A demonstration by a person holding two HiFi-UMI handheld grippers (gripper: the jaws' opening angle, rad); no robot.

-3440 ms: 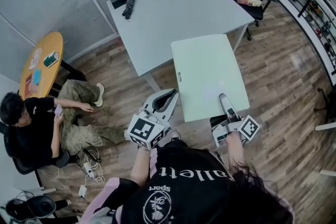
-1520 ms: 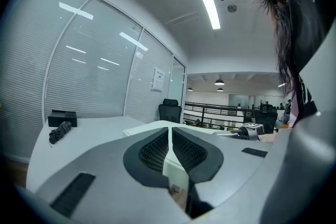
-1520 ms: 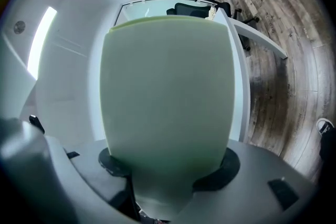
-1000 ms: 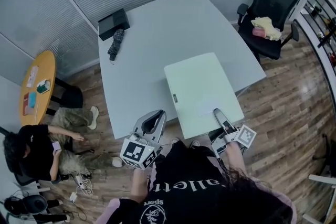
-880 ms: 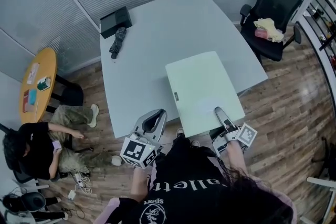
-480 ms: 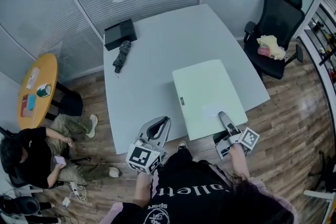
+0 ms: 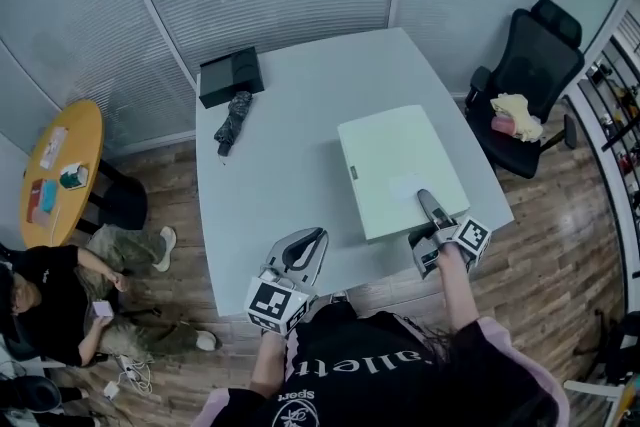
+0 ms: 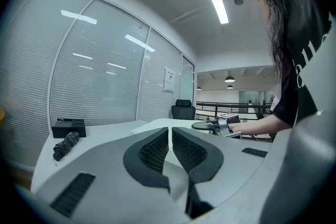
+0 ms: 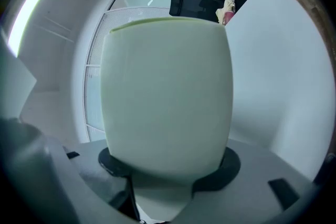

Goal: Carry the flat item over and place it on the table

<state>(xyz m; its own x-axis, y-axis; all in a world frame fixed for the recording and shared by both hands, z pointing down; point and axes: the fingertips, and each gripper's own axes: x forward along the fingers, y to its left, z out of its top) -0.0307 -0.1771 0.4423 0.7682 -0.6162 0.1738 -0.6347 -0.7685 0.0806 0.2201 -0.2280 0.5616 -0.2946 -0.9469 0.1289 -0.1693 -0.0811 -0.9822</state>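
Head view, centre right: the flat item, a pale green board (image 7: 400,170), lies over the right half of the grey table (image 7: 290,175), inside the table's outline and near its right edge. I see a thin rectangular panel with rounded corners, a plain matte face and a small dark tag (image 7: 353,173) on its left edge. I cannot tell whether its underside touches the tabletop.

Lower right of the same view: the right gripper (image 7: 428,206) is clamped on the board's near edge, with its upper jaw lying over the green face. In the right gripper view the board (image 9: 165,92) fills the middle of the frame and its near end sits down between the dark pads (image 9: 113,162). The far edge there shows a slightly deeper green line.

Lower centre of the head view: the left gripper (image 7: 304,240) hangs at the table's near edge, well apart from the board. In the left gripper view its ribbed pads (image 8: 155,149) stand closed with only a thin slit between them, and they grip nothing.

Upper left of the table: a black box (image 7: 231,76), with a folded dark umbrella (image 7: 233,120) just below it. A black office chair (image 7: 530,65) carrying a yellowish cloth (image 7: 515,110) stands at the right. A round wooden table (image 7: 55,175) and a seated person (image 7: 50,300) are at the far left.
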